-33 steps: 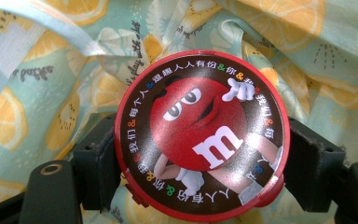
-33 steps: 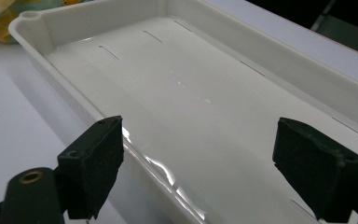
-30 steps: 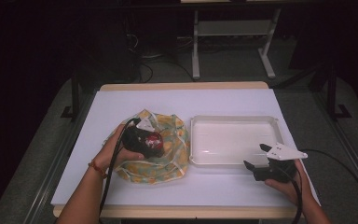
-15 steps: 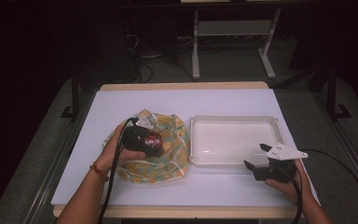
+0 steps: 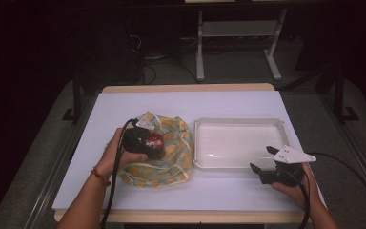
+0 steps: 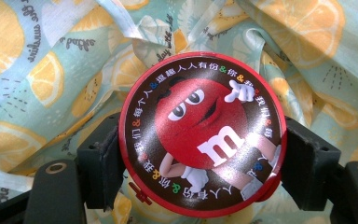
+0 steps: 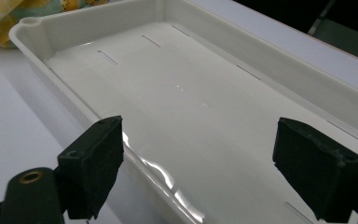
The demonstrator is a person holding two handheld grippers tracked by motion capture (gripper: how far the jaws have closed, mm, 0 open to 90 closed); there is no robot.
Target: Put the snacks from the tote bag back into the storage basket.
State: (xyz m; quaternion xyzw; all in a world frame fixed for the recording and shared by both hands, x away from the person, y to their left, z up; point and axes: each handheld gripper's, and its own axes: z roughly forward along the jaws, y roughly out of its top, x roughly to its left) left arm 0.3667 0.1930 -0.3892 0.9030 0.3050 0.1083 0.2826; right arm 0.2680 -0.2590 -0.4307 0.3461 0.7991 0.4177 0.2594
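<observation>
High view: a white desk (image 5: 124, 119) carries a lemon-print cloth bag (image 5: 171, 157) left of centre and an open white tray (image 5: 240, 143) just right of it, the two nearly touching. The left gripper (image 5: 145, 143) rests over the bag, held by the left hand (image 5: 116, 155), with a round red tin (image 5: 153, 140) at its tip above the cloth. The right gripper (image 5: 264, 164), in the right hand (image 5: 298, 188), sits at the tray's near right corner, close to the desk's near edge; a black cable trails from it toward the desk's right edge. Left gripper view: the round red tin (image 6: 203, 135), its lid printed with a red cartoon candy figure and a ring of small characters, is clamped between the two black jaws, one pad on each side of its rim; the lemon-print cloth bag (image 6: 51, 70), crumpled, lies directly behind it. Right gripper view: the jaws stand wide apart with nothing between them, poised over the near rim of the white tray (image 7: 42, 32), whose glossy floor is bare; a corner of the cloth bag (image 7: 9, 14) shows beyond the tray's far corner.
</observation>
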